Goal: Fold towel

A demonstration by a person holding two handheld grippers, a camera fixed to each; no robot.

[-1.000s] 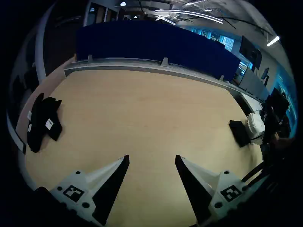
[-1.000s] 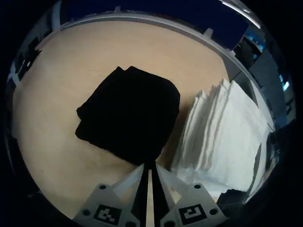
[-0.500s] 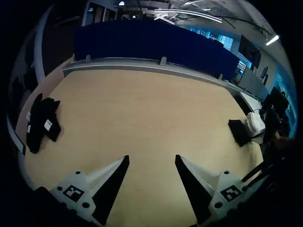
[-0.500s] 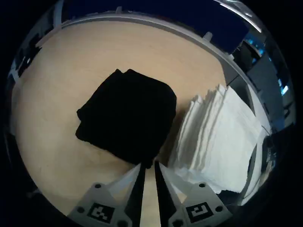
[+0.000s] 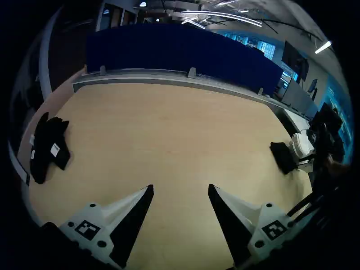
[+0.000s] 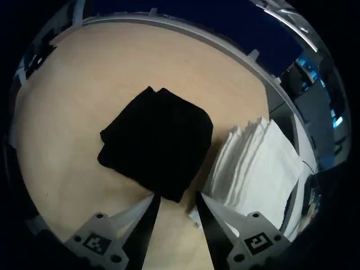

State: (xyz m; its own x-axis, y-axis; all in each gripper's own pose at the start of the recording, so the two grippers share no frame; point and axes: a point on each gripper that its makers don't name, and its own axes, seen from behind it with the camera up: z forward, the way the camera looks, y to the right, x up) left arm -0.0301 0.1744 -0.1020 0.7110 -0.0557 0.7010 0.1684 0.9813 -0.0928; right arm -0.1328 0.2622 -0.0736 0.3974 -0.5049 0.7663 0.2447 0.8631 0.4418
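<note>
Right tool [image 6: 177, 195] hangs parted, holding nothing, just short of the folded black towel [image 6: 155, 144] ahead.

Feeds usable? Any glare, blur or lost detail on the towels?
Right gripper view: sharp, but the black towel is a featureless dark mass, its folds unreadable; the white towel stack is evenly lit, layer edges visible. Left gripper view: sharp, no glare on the table; the fisheye bows its far edge; ceiling lights are bright.
</note>
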